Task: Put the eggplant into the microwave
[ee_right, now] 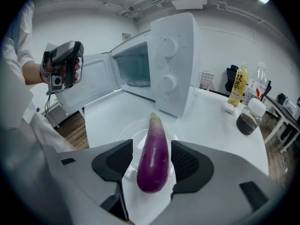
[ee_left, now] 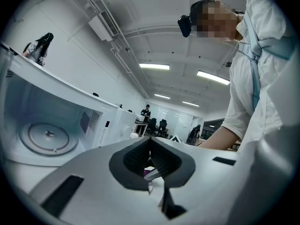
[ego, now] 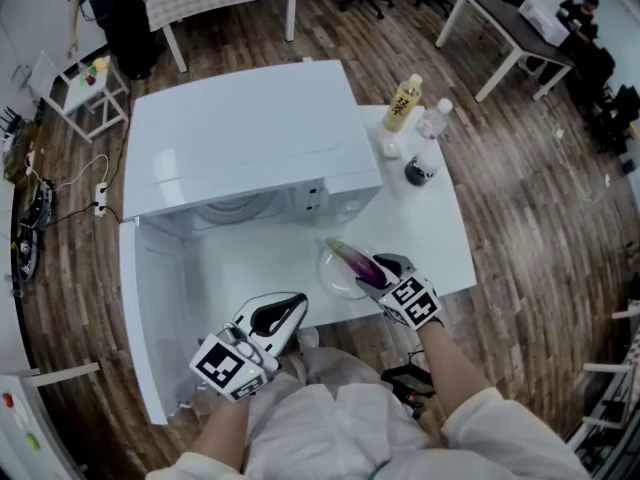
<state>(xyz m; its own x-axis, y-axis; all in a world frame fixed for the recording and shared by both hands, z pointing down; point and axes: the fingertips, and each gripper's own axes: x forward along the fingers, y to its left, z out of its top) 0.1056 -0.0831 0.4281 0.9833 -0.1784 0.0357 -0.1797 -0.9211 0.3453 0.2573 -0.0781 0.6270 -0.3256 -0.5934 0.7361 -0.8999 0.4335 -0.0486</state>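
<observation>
On the near-right part of the white table (ego: 452,253): an eggplant (ee_right: 153,158) lies lengthwise on a clear glass plate (ego: 326,271), stem end toward the microwave (ego: 250,138), just in front of its opening.
Right gripper (ego: 378,270): jaws spread wide, one on each side of the eggplant's thick end. A gap shows on both flanks, so there is no grip yet.
Left gripper (ego: 285,313): jaws closed together with nothing held, hovering near the open door (ego: 150,298) at the left.
Door and cavity: the door is swung fully out to the left, and only the glass turntable (ee_left: 47,137) is inside.
Done so far: the oven is open and the way in looks clear (my reading).
Left to do: close on the eggplant, lift it off the plate, carry it left and far into the cavity, then let go.
Writing, yellow-labelled bottle (ee_right: 240,86): dark characters run vertically, too small to read.
Writing, microwave: a line of fine print by the control panel is unreadable, and the two dials (ee_right: 168,46) show no legible marks.
Clear bottle (ego: 432,120) and jar of dark liquid (ee_right: 247,118): no label that can be read.
</observation>
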